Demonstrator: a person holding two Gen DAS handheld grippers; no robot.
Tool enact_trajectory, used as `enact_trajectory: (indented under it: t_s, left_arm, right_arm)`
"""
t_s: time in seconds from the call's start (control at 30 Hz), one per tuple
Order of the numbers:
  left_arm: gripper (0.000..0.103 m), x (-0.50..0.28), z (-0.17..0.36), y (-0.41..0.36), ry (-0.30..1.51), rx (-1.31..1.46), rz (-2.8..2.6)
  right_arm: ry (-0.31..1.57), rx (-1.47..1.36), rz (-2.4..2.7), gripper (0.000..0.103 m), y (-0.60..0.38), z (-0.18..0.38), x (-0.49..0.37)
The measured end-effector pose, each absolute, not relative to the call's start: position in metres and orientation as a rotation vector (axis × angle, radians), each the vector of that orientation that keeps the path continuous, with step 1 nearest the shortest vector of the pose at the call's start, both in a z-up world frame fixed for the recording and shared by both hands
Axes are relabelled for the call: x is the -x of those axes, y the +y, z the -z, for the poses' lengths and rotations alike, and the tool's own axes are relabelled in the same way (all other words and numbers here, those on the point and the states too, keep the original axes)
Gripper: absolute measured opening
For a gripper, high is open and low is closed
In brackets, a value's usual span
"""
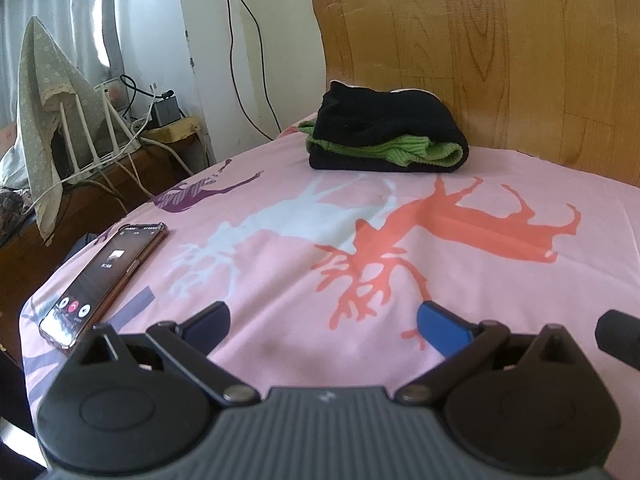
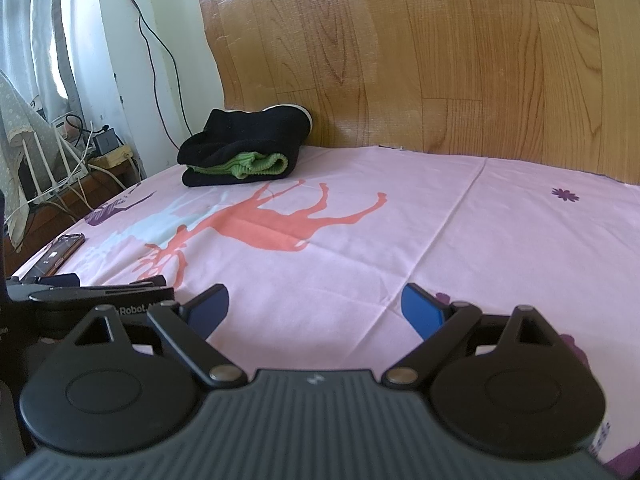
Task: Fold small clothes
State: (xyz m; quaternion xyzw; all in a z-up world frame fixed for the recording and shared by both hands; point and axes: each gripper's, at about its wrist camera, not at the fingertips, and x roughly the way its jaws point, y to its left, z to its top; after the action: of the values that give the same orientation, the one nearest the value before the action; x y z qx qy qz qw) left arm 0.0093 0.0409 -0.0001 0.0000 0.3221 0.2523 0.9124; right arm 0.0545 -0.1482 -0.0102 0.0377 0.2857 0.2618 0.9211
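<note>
A folded black and green garment (image 1: pixel 384 136) (image 2: pixel 248 152) lies in a stack at the far side of the pink deer-print sheet (image 1: pixel 320 240) (image 2: pixel 400 220), against the wooden board. My left gripper (image 1: pixel 324 320) hovers low over the near part of the sheet, open, with nothing between its blue-padded fingers. My right gripper (image 2: pixel 316 308) is beside it to the right, also open and empty. Both are well short of the garment. The left gripper's body (image 2: pixel 88 292) shows at the left edge of the right wrist view.
A phone (image 1: pixel 104 280) (image 2: pixel 60 252) with a lit screen lies near the sheet's left edge. Beyond that edge, a low wooden stand holds a white router (image 1: pixel 96 136), cables and a draped cloth (image 1: pixel 44 92). A wood-grain board (image 1: pixel 500 52) (image 2: pixel 440 60) rises behind.
</note>
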Motion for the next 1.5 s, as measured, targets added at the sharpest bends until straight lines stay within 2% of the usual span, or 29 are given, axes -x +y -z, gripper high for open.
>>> enact_trajectory:
  t_s: [1.5]
  left_arm:
    - [0.103,-0.0069,-0.0017,0.0372,0.638,-0.013,-0.493]
  right_arm:
    - [0.586,-0.075,-0.536,0.095,-0.1461,0.0096,-0.0535]
